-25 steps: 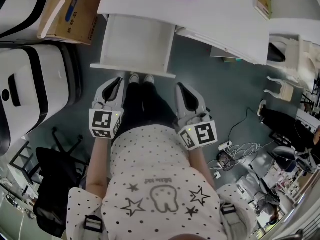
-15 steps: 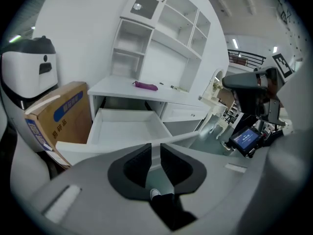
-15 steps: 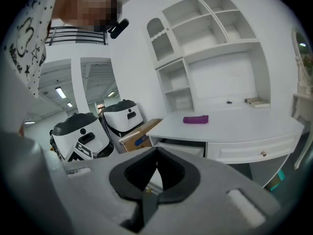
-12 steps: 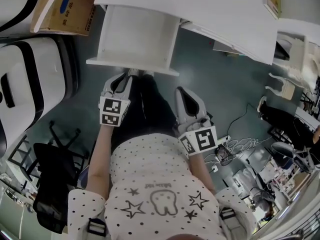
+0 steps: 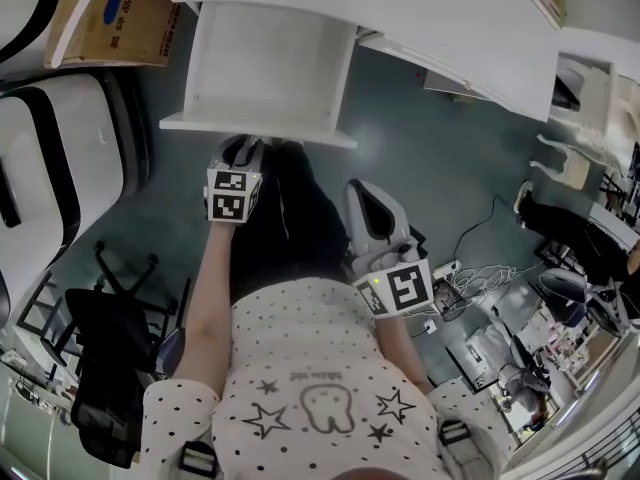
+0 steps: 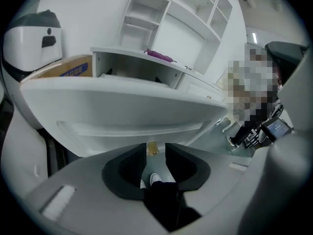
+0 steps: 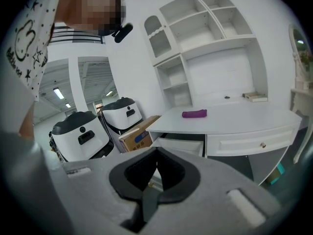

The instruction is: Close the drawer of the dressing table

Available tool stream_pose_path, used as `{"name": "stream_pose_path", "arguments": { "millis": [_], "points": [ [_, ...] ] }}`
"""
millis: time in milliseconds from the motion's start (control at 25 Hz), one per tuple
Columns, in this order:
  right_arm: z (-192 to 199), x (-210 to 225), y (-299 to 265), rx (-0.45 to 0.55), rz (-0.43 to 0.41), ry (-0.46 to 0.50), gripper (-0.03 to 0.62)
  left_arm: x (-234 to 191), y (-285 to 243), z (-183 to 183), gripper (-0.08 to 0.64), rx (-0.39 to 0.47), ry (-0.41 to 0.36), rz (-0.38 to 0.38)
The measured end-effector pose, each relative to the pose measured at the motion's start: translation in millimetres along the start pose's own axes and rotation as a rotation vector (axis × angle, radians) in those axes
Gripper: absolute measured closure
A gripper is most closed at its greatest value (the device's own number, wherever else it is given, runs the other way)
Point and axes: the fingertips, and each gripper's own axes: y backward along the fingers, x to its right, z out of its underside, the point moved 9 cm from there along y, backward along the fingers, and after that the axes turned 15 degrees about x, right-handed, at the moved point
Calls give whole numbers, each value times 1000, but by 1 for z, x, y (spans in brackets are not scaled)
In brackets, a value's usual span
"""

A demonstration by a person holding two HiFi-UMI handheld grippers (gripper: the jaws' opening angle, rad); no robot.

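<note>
Looking down on the drawer (image 5: 262, 68) at upper centre-left, standing pulled out of the dressing table (image 5: 430, 18), showing only smooth white panels inside. Spotting the left gripper (image 5: 240, 151) just under its front edge, jaws having just been opening, parted, gripping nothing, a small brass knob (image 6: 152, 148) showing in the gap. Catching the right gripper (image 5: 365, 194) lower, tips meeting, empty. Picking up a purple object (image 7: 194, 113) on the flat tabletop only in the right gripper view.

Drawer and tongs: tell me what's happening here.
A person stands at a white dressing table whose drawer is pulled out. The left tongs sit at the drawer's front panel. Their jaws have just been opening, with nothing between them, and contact is unclear. The right tongs hang back, shut and empty. The drawer is not yet closed.
</note>
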Motion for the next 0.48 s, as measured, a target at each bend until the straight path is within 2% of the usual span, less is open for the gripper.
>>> {"name": "stream_pose_path", "arguments": {
  "millis": [120,480],
  "points": [
    [3,0,1,-7,7,-6,598,1,-9,4,408,-25,14,5],
    [5,-1,1,-10,23,-17,598,-7,-27,16,397,-66,47,-28]
  ]
}}
